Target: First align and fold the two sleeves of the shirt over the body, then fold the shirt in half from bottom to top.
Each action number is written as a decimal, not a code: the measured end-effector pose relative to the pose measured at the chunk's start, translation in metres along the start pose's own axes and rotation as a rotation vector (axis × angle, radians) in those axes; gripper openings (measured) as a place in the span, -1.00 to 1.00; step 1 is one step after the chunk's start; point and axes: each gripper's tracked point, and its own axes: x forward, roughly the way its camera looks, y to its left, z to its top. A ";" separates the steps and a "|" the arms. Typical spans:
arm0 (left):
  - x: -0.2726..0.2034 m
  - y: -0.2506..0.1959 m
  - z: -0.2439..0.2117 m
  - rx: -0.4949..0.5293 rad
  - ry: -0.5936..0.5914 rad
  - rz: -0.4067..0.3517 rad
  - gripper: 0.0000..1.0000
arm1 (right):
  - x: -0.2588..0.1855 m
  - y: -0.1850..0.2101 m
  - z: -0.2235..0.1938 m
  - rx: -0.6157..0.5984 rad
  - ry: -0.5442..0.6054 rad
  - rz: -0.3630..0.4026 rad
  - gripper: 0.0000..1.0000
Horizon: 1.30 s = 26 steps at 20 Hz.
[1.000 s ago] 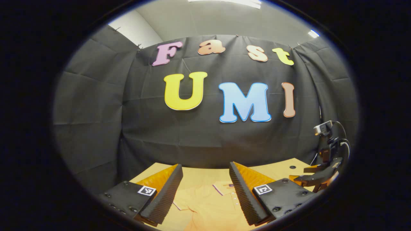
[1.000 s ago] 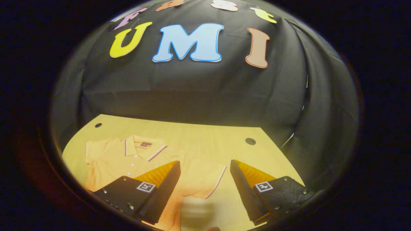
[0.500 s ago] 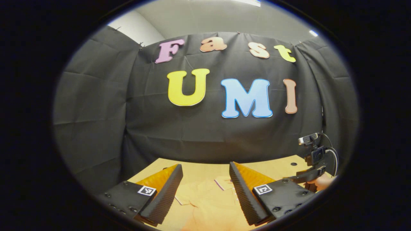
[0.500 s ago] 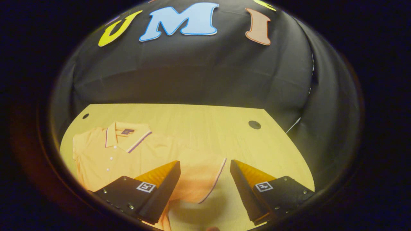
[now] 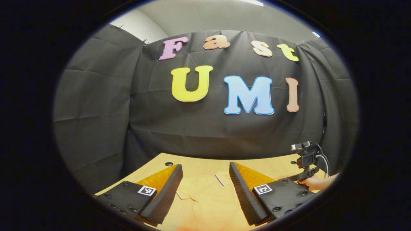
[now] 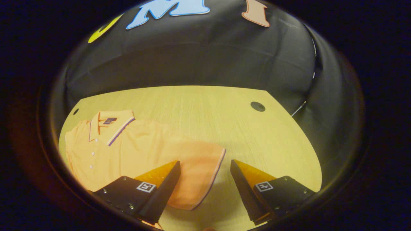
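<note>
Hovering wide open over the sleeve (image 6: pixel 196 173), the right gripper (image 6: pixel 205 179) must pinch its cuff; left gripper (image 5: pixel 205 189) (jaws also wide) waits above the shirt (image 5: pixel 208 202).

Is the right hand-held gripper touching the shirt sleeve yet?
Cannot tell. In the right gripper view the open right hand-held gripper straddles the sleeve edge, but its height above it is unclear.

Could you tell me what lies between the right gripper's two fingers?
In the right gripper view, the shirt's sleeve, its striped cuff edge and bare table lie in the right gripper's open gap, ungrasped.
</note>
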 end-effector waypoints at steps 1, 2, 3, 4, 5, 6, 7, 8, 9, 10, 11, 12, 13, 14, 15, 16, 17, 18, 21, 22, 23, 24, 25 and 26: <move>0.000 -0.003 -0.002 -0.002 0.003 -0.005 0.87 | 0.002 0.002 -0.001 0.007 0.010 0.012 0.93; -0.001 -0.005 -0.001 0.000 0.005 -0.011 0.86 | 0.004 0.003 -0.003 0.014 0.019 0.018 0.93; 0.000 -0.007 0.000 0.004 0.004 -0.015 0.86 | 0.008 0.004 -0.006 0.022 0.029 0.019 0.93; 0.001 -0.008 0.002 0.009 0.003 -0.018 0.86 | 0.009 0.005 -0.008 0.036 0.039 0.034 0.94; 0.001 -0.010 0.003 0.014 0.002 -0.021 0.86 | 0.010 0.007 -0.009 0.057 0.047 0.042 0.93; 0.000 -0.010 0.003 0.019 0.001 -0.024 0.86 | 0.010 0.007 -0.008 0.073 0.051 0.047 0.87; 0.001 -0.010 0.003 0.019 0.000 -0.026 0.86 | 0.011 0.004 -0.009 0.081 0.051 0.042 0.83; 0.001 -0.010 0.003 0.019 0.001 -0.028 0.86 | 0.012 0.003 -0.009 0.090 0.058 0.039 0.73; 0.002 -0.011 0.004 0.018 0.003 -0.029 0.86 | 0.010 0.003 -0.008 0.096 0.057 0.043 0.57; 0.001 -0.011 0.002 0.016 0.005 -0.030 0.86 | 0.010 0.003 -0.008 0.090 0.058 0.044 0.49; 0.001 -0.011 0.002 0.014 0.007 -0.032 0.86 | 0.010 0.001 -0.009 0.081 0.057 0.047 0.49; 0.002 -0.011 0.002 0.014 0.008 -0.033 0.86 | 0.008 0.003 -0.008 0.084 0.059 0.047 0.14; 0.002 -0.010 0.003 0.013 0.008 -0.034 0.86 | 0.010 0.005 -0.010 0.074 0.055 0.050 -0.22; 0.002 -0.010 0.003 0.012 0.008 -0.035 0.86 | 0.008 0.008 -0.007 0.074 0.057 0.066 -0.22; 0.001 -0.009 0.002 0.012 0.009 -0.036 0.86 | 0.008 0.008 -0.008 0.068 0.054 0.059 -0.57; 0.000 -0.008 0.003 0.012 0.009 -0.034 0.86 | 0.008 0.010 -0.008 0.048 0.048 0.060 -0.72; 0.000 -0.007 0.004 0.010 0.007 -0.032 0.86 | 0.009 0.011 -0.008 0.028 0.042 0.049 -0.74; -0.001 -0.005 0.003 0.009 0.007 -0.029 0.86 | 0.007 0.014 -0.006 -0.007 0.036 0.046 -0.92; -0.005 0.001 0.005 0.006 0.004 -0.015 0.86 | -0.006 0.021 0.010 -0.109 -0.032 0.033 -0.92; -0.007 0.003 0.004 0.001 0.004 -0.009 0.86 | -0.013 0.026 0.019 -0.135 -0.060 0.034 -0.92; -0.008 0.004 0.002 -0.007 0.007 -0.007 0.86 | -0.020 0.031 0.026 -0.160 -0.088 0.037 -0.92; -0.007 0.005 0.001 -0.015 0.010 -0.005 0.86 | -0.028 0.038 0.034 -0.183 -0.110 0.049 -0.92; -0.008 0.006 -0.001 -0.023 0.013 -0.003 0.86 | -0.035 0.046 0.040 -0.206 -0.131 0.061 -0.91; -0.009 0.006 -0.003 -0.030 0.014 -0.003 0.86 | -0.041 0.054 0.046 -0.230 -0.150 0.071 -0.91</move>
